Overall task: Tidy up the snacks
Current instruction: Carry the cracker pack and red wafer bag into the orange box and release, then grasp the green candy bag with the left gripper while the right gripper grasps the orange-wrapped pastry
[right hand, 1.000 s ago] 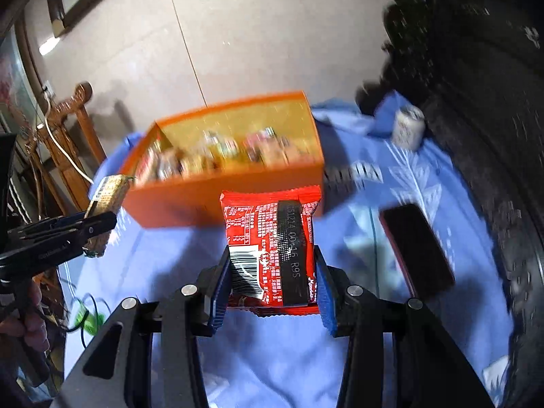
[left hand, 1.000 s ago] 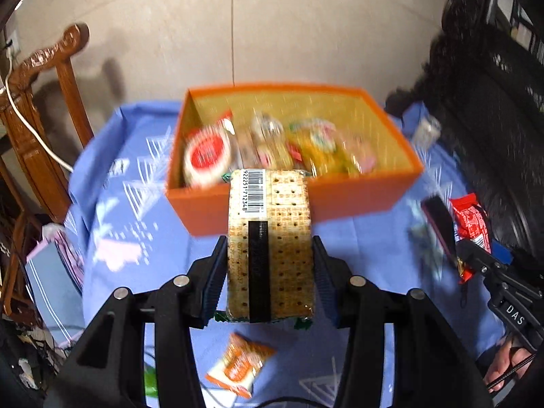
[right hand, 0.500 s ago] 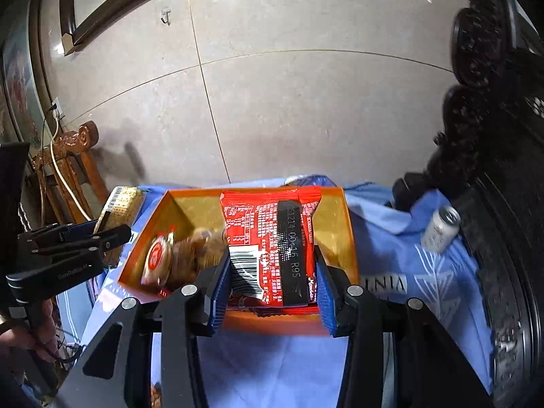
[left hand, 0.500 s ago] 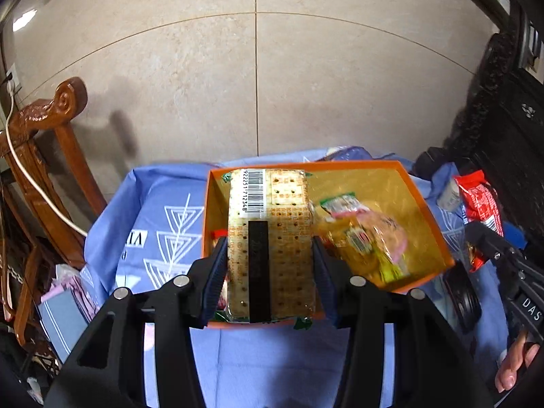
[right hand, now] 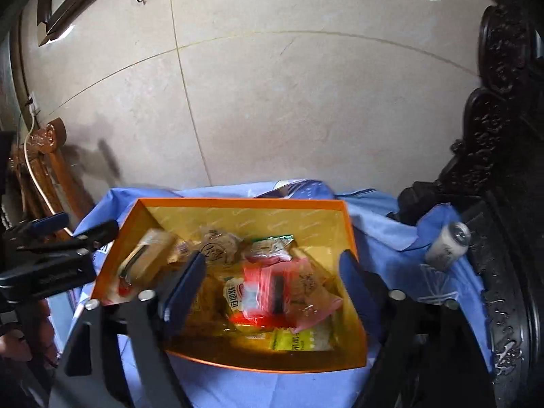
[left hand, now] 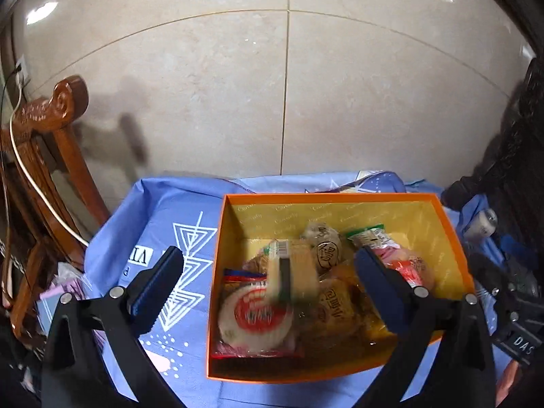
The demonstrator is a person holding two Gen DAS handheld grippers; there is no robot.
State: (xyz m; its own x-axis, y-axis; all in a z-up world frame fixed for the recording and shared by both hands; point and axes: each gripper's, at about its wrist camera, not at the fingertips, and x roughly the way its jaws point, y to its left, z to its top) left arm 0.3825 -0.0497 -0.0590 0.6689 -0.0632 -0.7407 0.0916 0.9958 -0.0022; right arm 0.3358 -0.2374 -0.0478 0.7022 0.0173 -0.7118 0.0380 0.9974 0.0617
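Note:
An orange box (left hand: pixel 217 272) with a yellow lining holds several wrapped snacks on a blue cloth; it also shows in the right wrist view (right hand: pixel 350 234). My left gripper (left hand: pixel 268 285) is open above the box, and a blurred cracker pack (left hand: pixel 292 275) is between its fingers, falling among the snacks. My right gripper (right hand: pixel 272 282) is open above the box, and a blurred red snack packet (right hand: pixel 263 289) is dropping onto the pile. The cracker pack (right hand: pixel 146 258) shows at the box's left end.
A blue cloth (left hand: pixel 159 224) covers the table. A carved wooden chair (left hand: pixel 57 156) with a white cable stands at the left. A small white can (right hand: pixel 447 246) lies on the cloth at the right, by dark carved furniture (right hand: pixel 503 204). A tiled wall is behind.
Both grippers have opened over the box. The cracker pack has left the left gripper and the red packet has left the right gripper; both are dropping into the box.

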